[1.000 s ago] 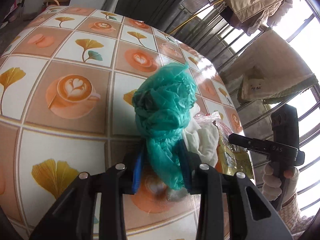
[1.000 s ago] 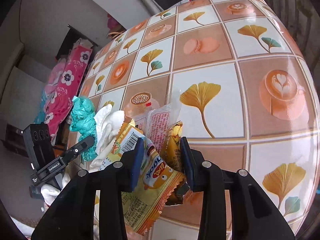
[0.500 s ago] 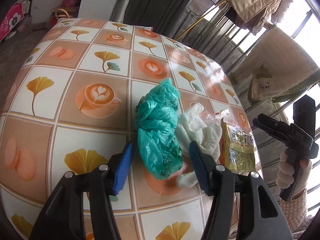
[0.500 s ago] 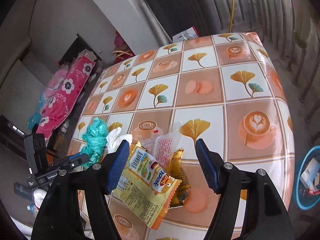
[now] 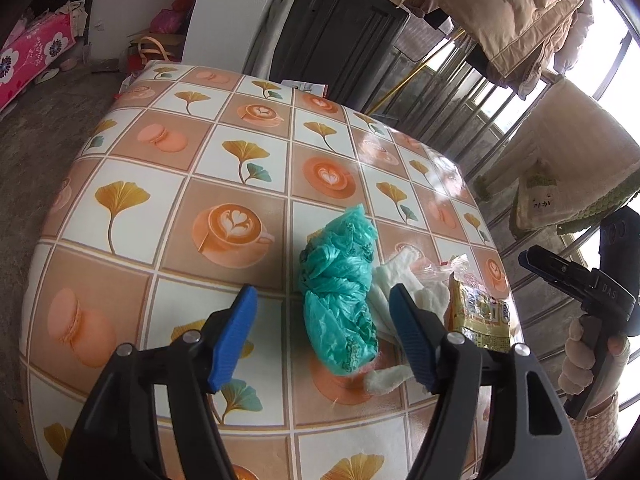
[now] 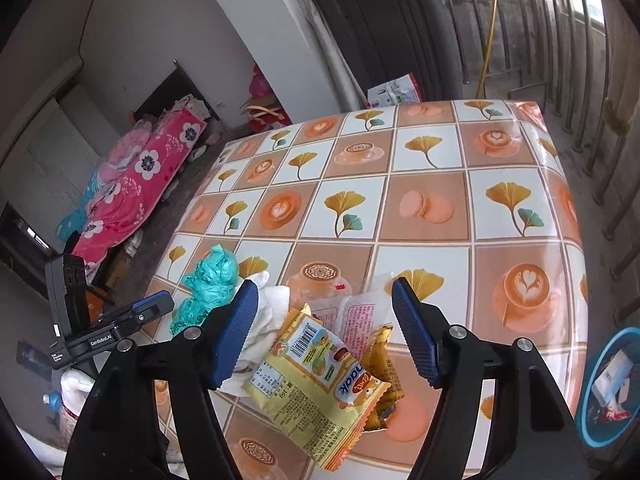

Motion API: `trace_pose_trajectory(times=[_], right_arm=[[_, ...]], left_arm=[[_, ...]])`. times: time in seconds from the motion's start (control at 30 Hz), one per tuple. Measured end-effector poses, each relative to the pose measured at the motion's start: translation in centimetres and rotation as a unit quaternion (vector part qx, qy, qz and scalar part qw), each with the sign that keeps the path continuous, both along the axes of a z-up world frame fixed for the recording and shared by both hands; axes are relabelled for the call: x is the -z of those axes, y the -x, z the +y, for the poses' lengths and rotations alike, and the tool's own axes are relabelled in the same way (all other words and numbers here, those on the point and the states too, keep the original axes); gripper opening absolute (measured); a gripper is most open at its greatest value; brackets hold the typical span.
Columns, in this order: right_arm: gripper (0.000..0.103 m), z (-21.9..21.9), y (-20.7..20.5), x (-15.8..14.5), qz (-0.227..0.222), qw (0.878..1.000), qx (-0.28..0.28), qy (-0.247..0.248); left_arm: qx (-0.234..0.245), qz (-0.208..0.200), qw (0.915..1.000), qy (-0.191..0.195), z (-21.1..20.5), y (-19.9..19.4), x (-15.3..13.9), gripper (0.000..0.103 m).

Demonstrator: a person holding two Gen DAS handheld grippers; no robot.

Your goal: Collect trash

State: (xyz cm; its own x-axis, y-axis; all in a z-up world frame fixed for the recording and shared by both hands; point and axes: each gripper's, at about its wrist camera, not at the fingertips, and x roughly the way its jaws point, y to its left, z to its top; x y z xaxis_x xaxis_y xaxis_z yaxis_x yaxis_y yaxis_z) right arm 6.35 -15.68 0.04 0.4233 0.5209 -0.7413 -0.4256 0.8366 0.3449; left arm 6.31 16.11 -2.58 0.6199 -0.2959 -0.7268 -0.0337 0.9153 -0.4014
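A crumpled teal plastic bag (image 5: 340, 292) lies on the patterned table (image 5: 240, 184), with white tissue (image 5: 416, 292) and a yellow snack wrapper (image 5: 480, 316) beside it. My left gripper (image 5: 320, 328) is open and empty, raised above and just short of the teal bag. In the right wrist view the yellow snack wrapper (image 6: 316, 380), a clear pink wrapper (image 6: 356, 316), an orange wrapper (image 6: 384, 364), the tissue (image 6: 264, 320) and the teal bag (image 6: 208, 284) lie near the table's front edge. My right gripper (image 6: 324, 332) is open and empty above the wrappers.
A blue bin (image 6: 608, 388) holding some trash stands on the floor by the table's right edge. A dark cabinet (image 6: 384, 28) stands behind the table. Window bars (image 6: 560, 40) run along the right. A pink floral blanket (image 6: 132, 192) lies at the left.
Both grippers let go of their trash, opened wide and pulled back and up. The teal bag and the snack wrappers now lie free on the table.
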Motion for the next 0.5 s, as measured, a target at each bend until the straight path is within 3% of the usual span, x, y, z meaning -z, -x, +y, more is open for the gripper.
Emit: trace_pose_trajectory(times=[0.1, 0.27, 0.37, 0.5], right_arm=[[0.072, 1.4, 0.3, -1.2, -0.029, 0.999, -0.014, 0.008], [0.092, 3.8, 2.2, -3.4, -0.121, 0.991, -0.032, 0.039], [0.095, 4.6, 2.8, -4.0, -0.156, 0.986, -0.032, 0.053], [0.095, 5.3, 3.5, -4.3, -0.199, 0.977, -0.019, 0.072]], left_arm=[[-0.007, -0.004, 1.0000, 0.001, 0.4, 0.2, -0.2, 0.071], [-0.015, -0.010, 0.9998, -0.001, 0.9, 0.3, -0.2, 0.074], [-0.021, -0.015, 0.9997, 0.000, 1.2, 0.4, -0.2, 0.076], [-0.044, -0.048, 0.9978, -0.009, 1.7, 0.9, -0.6, 0.094]])
